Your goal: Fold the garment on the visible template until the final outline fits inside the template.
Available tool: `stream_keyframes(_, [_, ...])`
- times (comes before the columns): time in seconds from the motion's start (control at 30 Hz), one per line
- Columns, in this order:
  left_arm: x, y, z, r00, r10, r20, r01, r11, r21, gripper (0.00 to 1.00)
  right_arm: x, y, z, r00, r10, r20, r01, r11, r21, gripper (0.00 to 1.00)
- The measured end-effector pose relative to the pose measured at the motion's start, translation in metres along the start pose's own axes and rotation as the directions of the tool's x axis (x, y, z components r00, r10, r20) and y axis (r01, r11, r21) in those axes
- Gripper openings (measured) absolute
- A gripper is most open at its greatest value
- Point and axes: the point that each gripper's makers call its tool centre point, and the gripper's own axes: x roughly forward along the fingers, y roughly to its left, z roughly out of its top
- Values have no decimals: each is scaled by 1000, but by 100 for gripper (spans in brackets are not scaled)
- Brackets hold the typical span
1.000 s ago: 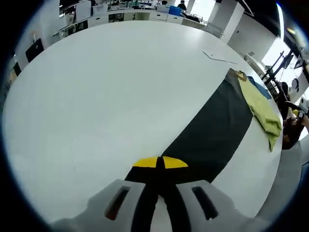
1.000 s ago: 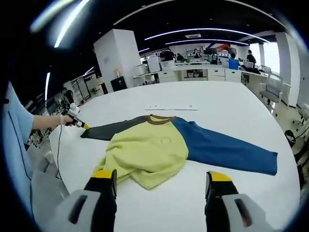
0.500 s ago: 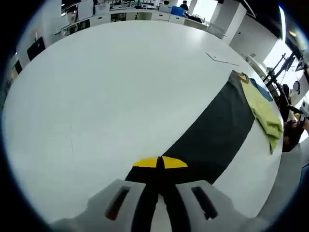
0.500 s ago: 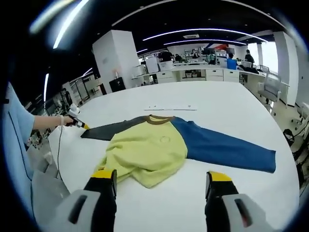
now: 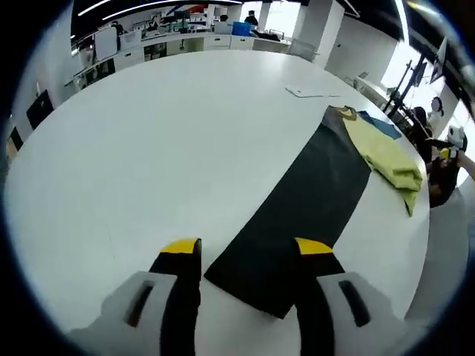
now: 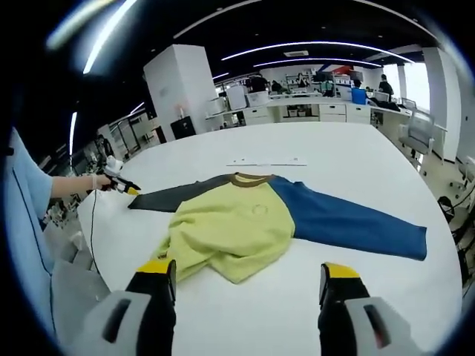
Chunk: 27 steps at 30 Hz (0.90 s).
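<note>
Table: worktop (image 6: 356, 170) broad, white, smooth, rounded at its edge; a thin pale strip (image 6: 266, 162) lies flat toward its far edge, too small to read any writing on it.
Garment: long-sleeved shirt (image 6: 230, 226) of soft cloth, spread across the middle of the worktop; yellow body rumpled and partly bunched near the front edge, brown collar band (image 6: 249, 179) at the top.
Blue sleeve: sleeve (image 6: 349, 226) stretched flat and straight toward the worktop's right edge.
Dark sleeve: charcoal sleeve (image 5: 297, 215) laid out flat as a long band; its cuff end lies between the left gripper's jaws, near the worktop's edge.
Left gripper: left gripper (image 5: 247, 252) with grey jaws and yellow tips, spread wide on either side of the dark sleeve's cuff, not closed on it; also seen small at the worktop's left edge in the right gripper view (image 6: 122, 185), held by a hand (image 6: 104, 180).
Right gripper: right gripper (image 6: 248, 270) jaws set wide apart, gripping nothing, above the worktop's front edge, just short of the yellow hem.
</note>
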Motion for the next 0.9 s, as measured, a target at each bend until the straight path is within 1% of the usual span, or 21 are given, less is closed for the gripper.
stream_keyframes(0.03, [-1,-1,4,1000,-5,26,5,1000,7,61,-1,0,0,1000,0,0,0,1000,1,79])
stream_keyframes(0.07, [-3,-2,8,998,-3,59,4,1000,-8,68,-2,1,0,1000,0,2,0,1000,2,79])
stream_keyframes(0.1, [-4,-3,10,998,-11,68,12,1000,-15,75,-4,3,1,1000,1,9,-1,1000,0,79])
stream_keyframes(0.13, [-5,-3,14,995,-11,100,13,1000,-20,84,-4,3,1,1000,1,9,-1,1000,0,79])
stream_keyframes(0.17, [-6,-4,16,994,-11,113,14,1000,-19,90,-5,3,2,1000,0,12,0,1000,-2,79])
stream_keyframes(0.23, [-9,-8,21,989,-23,149,27,999,-27,99,-7,3,4,1000,0,19,0,1000,-2,79])
stream_keyframes(0.33, [-14,-16,26,982,-41,185,53,997,-60,99,-9,3,6,1000,-3,27,3,1000,-5,79])
stream_keyframes(0.37, [-16,-17,28,979,-38,198,51,997,-63,99,-9,4,6,1000,-2,28,2,1000,-4,79])
stream_keyframes(0.5, [-20,-30,27,979,-46,201,59,996,-59,99,-9,6,8,999,5,38,-4,1000,-8,79])
stream_keyframes(0.57, [-24,-43,27,974,-62,216,76,996,-56,99,-9,6,7,999,8,42,-7,1000,-10,79])
stream_keyframes(0.7, [-30,-59,21,973,-77,219,89,995,-45,99,-10,8,2,999,20,47,-19,1000,-7,78])
stream_keyframes(0.77, [-33,-63,16,974,-73,215,87,995,-54,99,-11,9,1,999,24,46,-24,1000,-9,78])
stream_keyframes(0.87, [-40,-78,15,969,-80,232,95,994,-52,98,-12,6,-1,998,1,55,0,1000,-16,76])
stream_keyframes(0.9, [-43,-87,16,965,-85,247,102,993,-54,98,-13,9,-1,998,22,57,-20,1000,-19,74])
